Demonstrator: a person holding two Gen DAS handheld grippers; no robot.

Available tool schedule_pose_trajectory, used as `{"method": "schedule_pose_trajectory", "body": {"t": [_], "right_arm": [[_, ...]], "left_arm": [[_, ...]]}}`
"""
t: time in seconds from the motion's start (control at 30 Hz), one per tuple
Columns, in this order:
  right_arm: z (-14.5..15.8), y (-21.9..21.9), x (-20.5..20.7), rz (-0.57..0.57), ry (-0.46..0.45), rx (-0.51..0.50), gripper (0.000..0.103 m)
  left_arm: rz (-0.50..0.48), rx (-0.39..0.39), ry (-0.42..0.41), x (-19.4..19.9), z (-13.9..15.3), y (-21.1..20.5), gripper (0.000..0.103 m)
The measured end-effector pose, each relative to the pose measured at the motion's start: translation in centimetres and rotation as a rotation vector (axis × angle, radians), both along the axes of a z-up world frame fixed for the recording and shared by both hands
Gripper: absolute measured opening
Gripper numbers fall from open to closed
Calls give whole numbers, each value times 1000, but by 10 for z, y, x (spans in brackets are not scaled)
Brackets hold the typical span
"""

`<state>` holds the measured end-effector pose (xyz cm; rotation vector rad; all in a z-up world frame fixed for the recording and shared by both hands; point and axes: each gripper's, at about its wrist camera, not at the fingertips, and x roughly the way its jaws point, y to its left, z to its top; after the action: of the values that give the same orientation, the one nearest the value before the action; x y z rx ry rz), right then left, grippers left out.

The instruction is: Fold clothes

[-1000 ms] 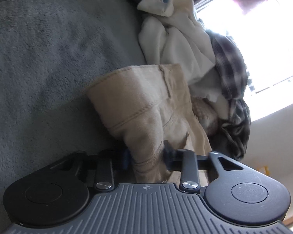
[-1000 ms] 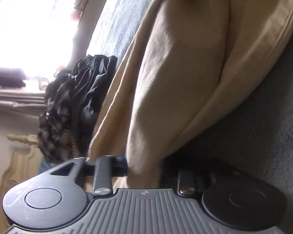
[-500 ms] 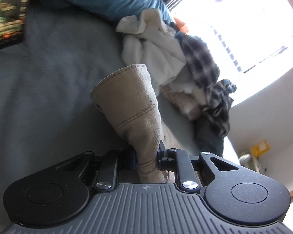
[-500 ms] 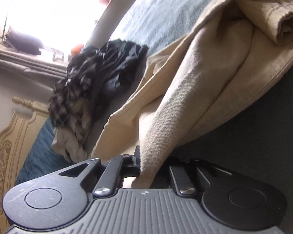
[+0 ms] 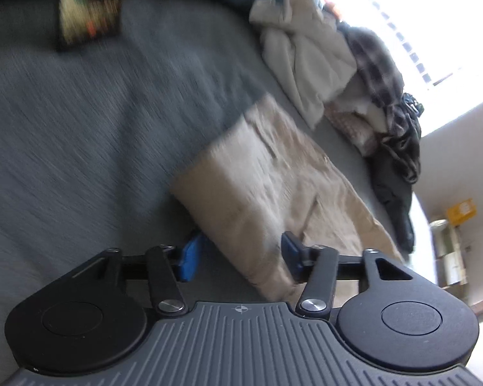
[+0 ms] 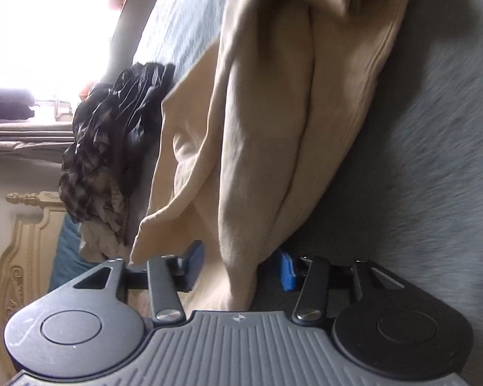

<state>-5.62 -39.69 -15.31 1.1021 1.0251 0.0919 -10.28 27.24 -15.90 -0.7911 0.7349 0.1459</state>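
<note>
Left wrist view: the left gripper (image 5: 240,255) stands with its blue-padded fingers (image 5: 188,257) spread apart, having just been opening. The folded beige cotton trousers (image 5: 257,193) lie flat on the grey fuzzy bed cover (image 5: 96,122), their near end reaching between the fingers; the right-hand pad sits against or just beside the cloth, the left-hand pad is clear of it, so nothing is pinched. Beyond the trousers, near the bright window, a heap of unfolded clothes rests on the bed: a crumpled cream garment (image 5: 302,54), a dark checked shirt (image 5: 380,74) and something black trailing off the edge. A dark printed rectangle (image 5: 88,3), too blurred to read, lies at the far side.

Right wrist view: the right gripper (image 6: 241,267) also has its fingers (image 6: 193,265) parted, having just been opening. A thick fold of the beige trousers (image 6: 273,128) runs between them, loose, with a gap on each side. The checked shirt (image 6: 112,135) lies bunched to the left, by a carved cream headboard (image 6: 22,257).
</note>
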Motion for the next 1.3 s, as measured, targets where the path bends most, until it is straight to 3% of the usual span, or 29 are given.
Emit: {"method": "schedule_pose_trajectory", "body": {"t": [0.17,0.23,0.4,0.5,0.7,1.0,1.07,1.13,1.23,1.3], "right_arm": [[65,-8,-11,45,-201,-252,59],[99,12,2,120,-338,-365,59],[160,112,64,441,-599,-528,59],[167,194,102,687,-683,-607,61],[119,288,146,996,-555,-790,61],[70,343,171,1216,-420,-941,59],[62,349,170,1246,-404,-987,53],[54,353,168,1254,-389,-1030,32],[49,352,163,1217,-386,-1055,9],[52,352,156,1191,-411,-1077,5]], "left_arm": [[83,114,-47,-15,20,23,56],[63,141,-60,-1,26,25,56],[-83,242,-78,51,31,15,57],[-154,254,-66,76,25,13,57],[-241,356,-80,100,14,7,57],[-312,286,-79,115,-5,25,52],[-320,262,-87,116,-8,28,44],[-335,252,-103,116,-9,28,33],[-346,245,-130,114,-9,25,16],[-345,247,-146,112,-9,23,13]]}}
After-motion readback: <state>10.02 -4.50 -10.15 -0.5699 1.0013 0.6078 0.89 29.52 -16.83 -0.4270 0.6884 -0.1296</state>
